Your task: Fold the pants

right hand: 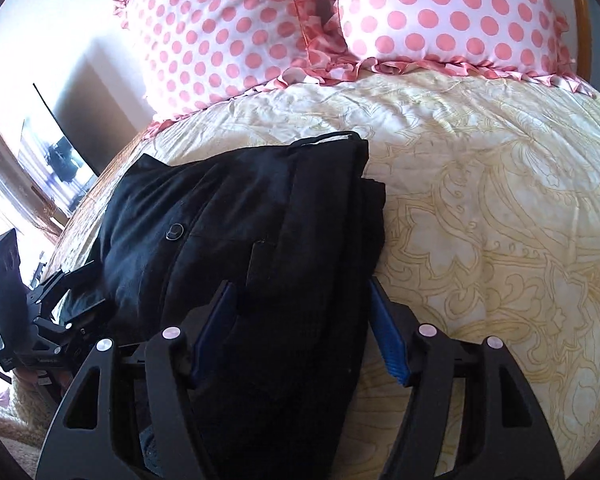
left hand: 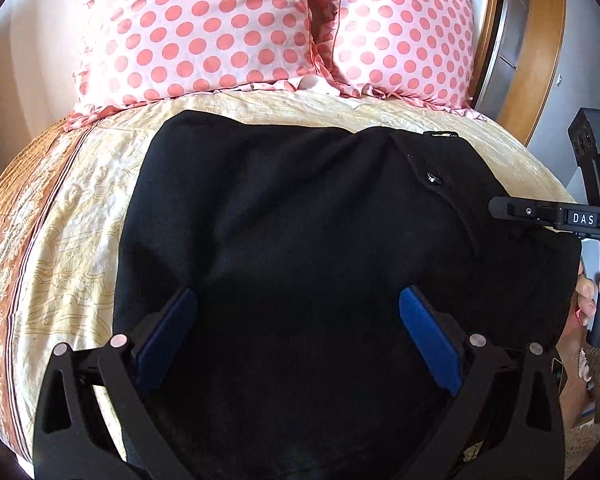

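Black pants lie folded in a thick bundle on the cream patterned bedspread, with a small button showing on top. My left gripper is open, its blue pads spread wide over the near part of the pants. My right gripper is open, its pads straddling the right edge of the pants. In the left wrist view the right gripper shows at the right edge, over the pants' right side. In the right wrist view the left gripper shows at the left edge by the pants.
Two pink polka-dot pillows lean at the head of the bed. A wooden frame stands at the far right. The bedspread stretches to the right of the pants. A dark screen stands at the far left.
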A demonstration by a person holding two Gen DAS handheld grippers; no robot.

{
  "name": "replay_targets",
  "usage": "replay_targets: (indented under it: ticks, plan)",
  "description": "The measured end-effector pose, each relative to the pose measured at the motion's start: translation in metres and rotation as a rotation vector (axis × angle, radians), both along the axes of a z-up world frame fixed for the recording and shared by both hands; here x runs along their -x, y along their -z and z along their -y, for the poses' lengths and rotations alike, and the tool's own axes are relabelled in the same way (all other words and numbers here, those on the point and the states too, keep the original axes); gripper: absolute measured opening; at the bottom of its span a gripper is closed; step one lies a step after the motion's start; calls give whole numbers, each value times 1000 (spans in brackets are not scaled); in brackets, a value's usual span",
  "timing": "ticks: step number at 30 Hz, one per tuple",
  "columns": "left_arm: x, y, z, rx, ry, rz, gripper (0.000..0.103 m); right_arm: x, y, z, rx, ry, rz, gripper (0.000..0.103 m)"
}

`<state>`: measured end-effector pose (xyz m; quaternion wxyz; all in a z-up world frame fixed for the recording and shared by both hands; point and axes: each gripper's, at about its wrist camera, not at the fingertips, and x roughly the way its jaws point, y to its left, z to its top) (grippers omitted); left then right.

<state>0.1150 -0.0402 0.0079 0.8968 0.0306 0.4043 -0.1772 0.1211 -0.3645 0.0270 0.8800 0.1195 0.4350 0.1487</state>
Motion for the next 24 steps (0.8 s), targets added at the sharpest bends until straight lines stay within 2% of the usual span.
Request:
replay_targets:
  ticks: [3,5,6,7,10,13,16,17,19,21,24]
  plan:
    - [1,0,0,-3,1,3,101,-3,1,0,-19,10,0,69]
    - [1,0,-1,-2,1,6,101,-5,1,-4,3,3,11,63]
    - [1,0,-1,-2,1,6,101,-5,0,-5,12,-9,19,52]
    - [1,0,0,-3,1,7,101,-3,-3,-8,5,-31,33,45]
    - [2,0,0,-3,0,7,101,-1,-6,-12,37,-44,44,45]
    - [2,1,0,-4,0,8,101,-8,-3,-3,-20,-10,10,53]
    - [2,0,0,-4,2,11,101,-12,-2,1,-60,5,-1,55]
    - [2,0,0,-3,2,11,101,-12,-2,-1,-50,0,5,52]
    - [2,-1,-1,4,5,7,101,-10,-5,-6,-26,-21,26,31]
    - [1,-3,-4,22,6,-1,101,-4,-12,-12,7,-41,66,22]
    - [0,-9,-13,84,-1,-18,101,9,-27,-24,43,-94,166,18]
